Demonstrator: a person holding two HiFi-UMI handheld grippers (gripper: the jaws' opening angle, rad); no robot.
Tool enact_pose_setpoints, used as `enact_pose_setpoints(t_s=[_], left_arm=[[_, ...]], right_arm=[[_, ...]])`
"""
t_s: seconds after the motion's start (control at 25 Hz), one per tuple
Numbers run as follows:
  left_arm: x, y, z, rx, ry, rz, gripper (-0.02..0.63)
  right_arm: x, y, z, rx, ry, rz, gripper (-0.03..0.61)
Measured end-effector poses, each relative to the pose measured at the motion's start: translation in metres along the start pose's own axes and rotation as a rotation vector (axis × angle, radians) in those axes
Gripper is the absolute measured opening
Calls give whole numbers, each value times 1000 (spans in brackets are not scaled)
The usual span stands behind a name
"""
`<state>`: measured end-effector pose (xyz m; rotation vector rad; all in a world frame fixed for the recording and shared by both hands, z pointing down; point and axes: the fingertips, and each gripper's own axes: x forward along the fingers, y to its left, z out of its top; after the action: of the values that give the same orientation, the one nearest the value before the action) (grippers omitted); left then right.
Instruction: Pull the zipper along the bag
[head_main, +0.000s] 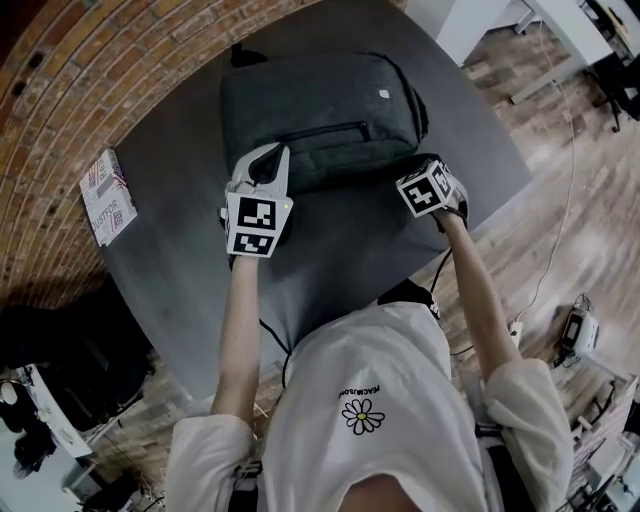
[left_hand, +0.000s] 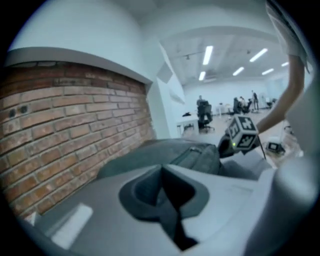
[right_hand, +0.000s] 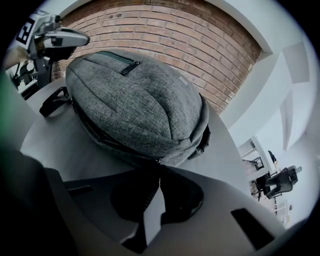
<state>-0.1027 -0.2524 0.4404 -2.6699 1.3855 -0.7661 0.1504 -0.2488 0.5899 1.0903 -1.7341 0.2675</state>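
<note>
A grey backpack (head_main: 330, 110) lies flat on the dark round table (head_main: 340, 240). Its main zip (right_hand: 107, 137) runs along the side wall that faces me. My right gripper (head_main: 418, 168) is at the bag's near right corner. Its jaws are shut on the small zipper pull (right_hand: 159, 160) at the end of that zip. My left gripper (head_main: 264, 160) hangs at the bag's near left corner, shut, with nothing between its fingertips (left_hand: 161, 169). In the left gripper view the backpack (left_hand: 197, 155) lies just beyond the tips. A closed front-pocket zip (right_hand: 120, 62) crosses the bag's top.
A white printed booklet (head_main: 107, 195) lies near the table's left edge. A brick wall (head_main: 90, 70) curves behind the table. A loose shoulder strap (right_hand: 55, 102) trails from the bag's left end. Wooden floor with cables (head_main: 560, 230) lies to the right.
</note>
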Motion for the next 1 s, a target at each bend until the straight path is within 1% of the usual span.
enact_pose_setpoints(t_s=[0.08,0.16,0.24,0.32,0.4,0.44,0.48,0.6,0.68,0.84,0.88,1.0], left_arm=[[20,3,-9,0,64,-53,0],[30,3,-18,4,126,-79,-2],[32,1,-19,-24,138,-111,-2],[34,0,-18,-72,146,-151,-2],[36,0,-19,-99,159,-184,-2],[36,-1,-20,-105,163,-197,-2],[36,0,-21,-108,167,-206,-2],[36,0,-23,-114,173,-223,-2],[36,0,-24,-116,175,-226,-2],[36,-1,-24,-113,174,-223,-2],[37,-1,-24,-112,173,-223,-2],[37,-2,-24,-108,171,-221,-2]], right_arm=[[1,3,0,3,2,3,9],[-2,5,1,12,3,12,9],[-7,6,-2,33,0,21,9],[-14,7,-5,103,-18,44,9],[-22,13,-6,225,-39,102,8],[-25,18,-6,273,-43,134,8],[-28,26,-5,296,-43,162,8],[-38,59,0,308,-56,232,9],[-45,85,11,342,-79,271,9],[-47,117,34,390,-109,299,10],[-46,123,39,382,-112,305,9],[-46,146,57,314,-127,336,9]])
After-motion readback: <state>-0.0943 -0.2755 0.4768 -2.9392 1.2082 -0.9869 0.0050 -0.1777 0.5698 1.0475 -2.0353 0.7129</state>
